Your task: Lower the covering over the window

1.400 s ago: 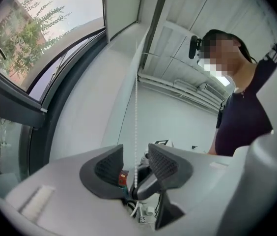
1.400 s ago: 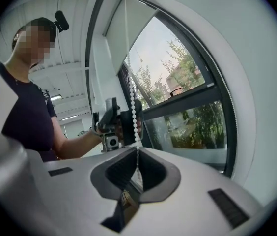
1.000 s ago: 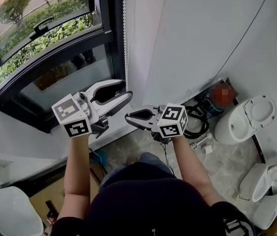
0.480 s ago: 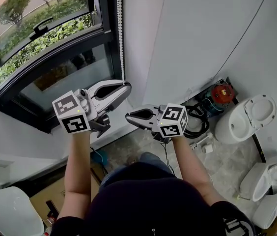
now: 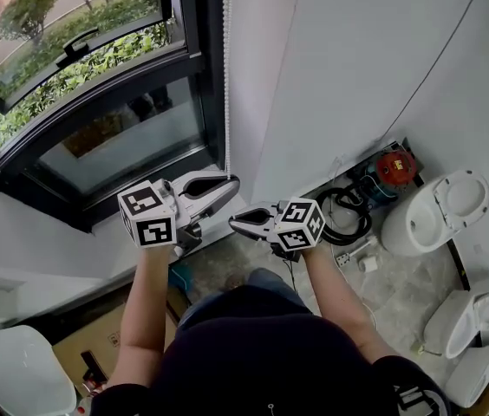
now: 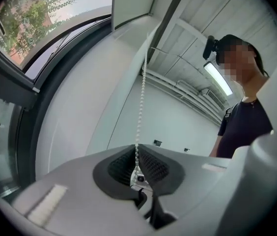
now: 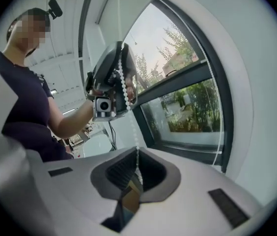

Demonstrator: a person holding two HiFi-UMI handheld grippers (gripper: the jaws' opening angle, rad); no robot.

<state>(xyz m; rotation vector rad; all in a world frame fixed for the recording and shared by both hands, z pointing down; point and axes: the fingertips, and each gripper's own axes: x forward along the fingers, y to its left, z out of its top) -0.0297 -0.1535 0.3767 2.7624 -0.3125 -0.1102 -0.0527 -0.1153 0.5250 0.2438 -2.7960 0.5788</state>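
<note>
The dark-framed window (image 5: 97, 94) fills the upper left of the head view, greenery showing through its glass. A white wall (image 5: 357, 59) takes the upper right, with a toilet (image 5: 440, 211) at the right edge. At centre, the left gripper (image 5: 230, 183) sits just above the right gripper (image 5: 236, 222) (tips close together). The white bead chain (image 5: 225, 76) hangs down the window's right frame. Each gripper's jaws are closed on it, the left higher on the chain.
</note>
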